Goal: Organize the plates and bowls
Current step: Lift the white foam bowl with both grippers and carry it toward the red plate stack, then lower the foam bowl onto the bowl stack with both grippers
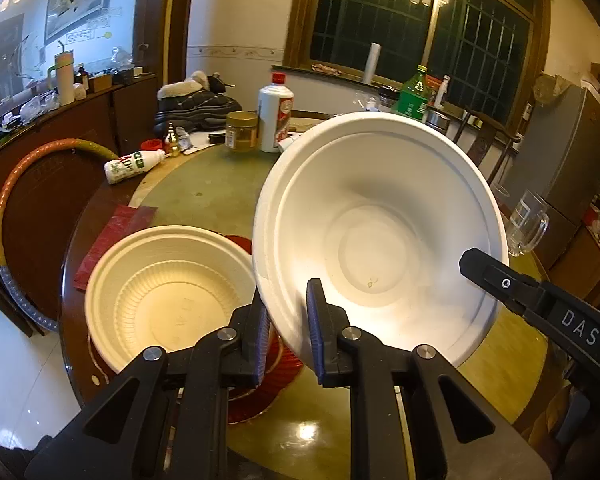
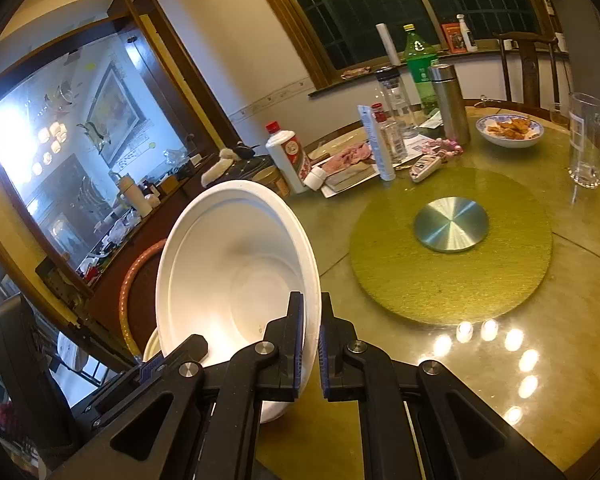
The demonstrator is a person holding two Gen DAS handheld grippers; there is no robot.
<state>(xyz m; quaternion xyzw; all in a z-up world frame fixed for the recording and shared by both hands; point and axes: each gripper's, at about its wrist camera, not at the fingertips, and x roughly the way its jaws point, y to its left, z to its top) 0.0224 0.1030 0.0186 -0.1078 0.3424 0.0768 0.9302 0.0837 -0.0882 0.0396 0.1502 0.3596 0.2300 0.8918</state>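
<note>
— Left wrist view first: which way does the white bowl (image 1: 380,236) face?

— Its mouth tips toward the camera and its round base points away to about one o'clock, so it hangs tilted in the air above the round table (image 1: 204,192).

— And where does it sit against the fingers?

— The left gripper (image 1: 288,332) pinches the near rim at six o'clock, one blue-padded finger inside the bowl and one outside against the wall. The right gripper (image 1: 496,280) comes in from four o'clock and its tip lies on the rim on that side.

— Does the right wrist view agree?

— Yes. There the white bowl (image 2: 236,276) stands almost on edge at nine o'clock of the right gripper (image 2: 311,344), whose fingers are pressed together on the rim, thin wall between the pads. The left gripper (image 2: 160,364) shows at seven o'clock, on the lower edge.

— Materials?

— The held bowl is smooth, matte, moulded white, with stepped rings around a flat base. A cream bowl (image 1: 168,292) with fine ribbed walls stands on the table at eight o'clock of the white one, on a red mat (image 1: 260,392). The tabletop is glossy, with a metal disc (image 2: 451,224) at the centre of a green turntable (image 2: 452,280).
</note>
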